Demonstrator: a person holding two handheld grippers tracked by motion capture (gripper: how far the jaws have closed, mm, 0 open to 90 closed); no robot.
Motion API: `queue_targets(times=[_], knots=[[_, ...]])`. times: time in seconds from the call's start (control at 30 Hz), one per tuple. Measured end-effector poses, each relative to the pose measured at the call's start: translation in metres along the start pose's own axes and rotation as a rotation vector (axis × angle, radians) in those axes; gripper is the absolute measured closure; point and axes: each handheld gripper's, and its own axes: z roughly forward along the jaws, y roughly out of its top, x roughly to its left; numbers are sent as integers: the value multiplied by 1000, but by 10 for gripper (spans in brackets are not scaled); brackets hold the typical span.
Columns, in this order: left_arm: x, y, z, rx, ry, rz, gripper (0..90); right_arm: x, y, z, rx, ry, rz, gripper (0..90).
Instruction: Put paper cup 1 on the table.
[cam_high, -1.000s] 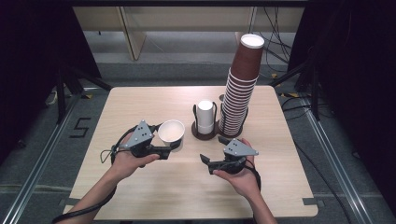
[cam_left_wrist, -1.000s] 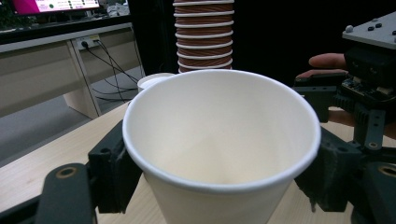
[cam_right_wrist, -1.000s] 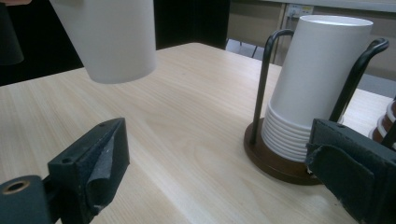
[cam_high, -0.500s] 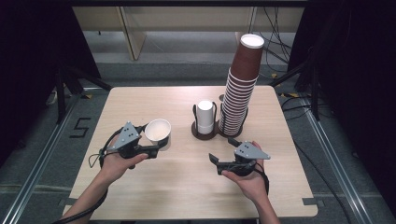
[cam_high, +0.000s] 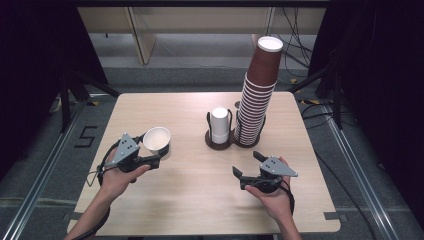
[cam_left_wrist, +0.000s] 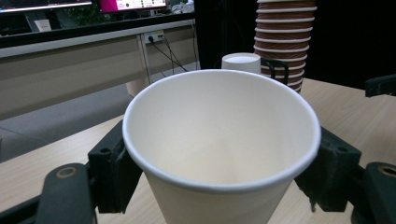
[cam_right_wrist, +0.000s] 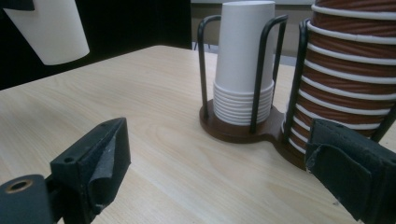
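I have 1 white paper cup (cam_high: 156, 138) clamped upright in my left gripper (cam_high: 152, 161); my right gripper (cam_high: 248, 168) gapes empty near 2 racked cup stacks (cam_high: 252, 100).

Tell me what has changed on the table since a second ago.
The left tool, shut on the white cup, carried it leftward and toward the person, away from the cup holder. The right tool, jaws open and empty, drifted right and toward the near edge. The grip on the cup held. The stack of white cups, the tall brown cup stack and the table stayed as they were.
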Motion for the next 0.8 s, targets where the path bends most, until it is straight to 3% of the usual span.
queue_targets(times=[0.03, 0.07, 0.13, 0.27, 0.3, 0.37, 0.73, 0.8], knots=[[0, -2, 0, 1, 10, 0, 237, 0, 0, 0, 0, 0, 0, 79], [1, -4, 0, 6, 22, -1, 237, 1, -1, 1, 3, -4, 30, 79], [2, -7, -1, 12, 38, -7, 238, 0, -1, 0, 19, -17, 22, 79], [5, -10, -1, 13, 67, -13, 237, -2, -1, 0, -3, -19, 15, 82], [6, -11, -1, 8, 70, -18, 237, 0, -1, 0, 5, -17, 46, 82], [7, -13, 0, 7, 82, -25, 237, -2, 0, -1, 4, -34, 13, 84], [7, -22, 13, 12, 108, -53, 235, -4, 1, -1, -19, -13, 30, 86], [7, -22, 15, 16, 108, -47, 235, -3, 2, -4, 2, -31, 35, 86]])
